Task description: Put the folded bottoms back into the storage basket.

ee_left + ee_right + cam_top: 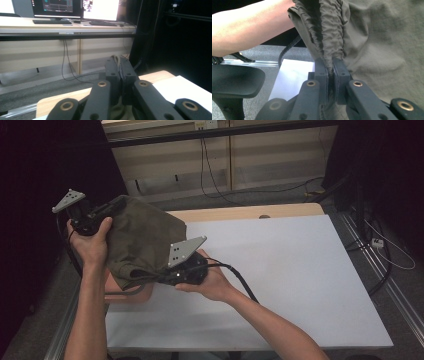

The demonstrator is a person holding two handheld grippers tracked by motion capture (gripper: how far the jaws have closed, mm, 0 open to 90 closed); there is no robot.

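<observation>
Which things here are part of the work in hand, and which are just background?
In the job:
- olive cloth bag, held off the table
- left gripper, shut on the bag's edge
- right gripper, shut on the gathered hem

Lying about:
- white table top
- monitors and keyboards on the far desk
- floor cables

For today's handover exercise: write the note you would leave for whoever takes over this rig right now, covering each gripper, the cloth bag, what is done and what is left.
Left gripper: shut on the olive cloth bag, pinching a thin fold at its far upper edge.
Right gripper: shut on the bag's gathered hem, at its lower near edge.
Bag: held between both grippers above the left end of the white table, tilted, hanging slack; its lower part is over a pinkish thing at the table's edge.
Done: both grips set, bag lifted.
Left: probably spreading or laying it out; keep both grips shut until it rests.
</observation>
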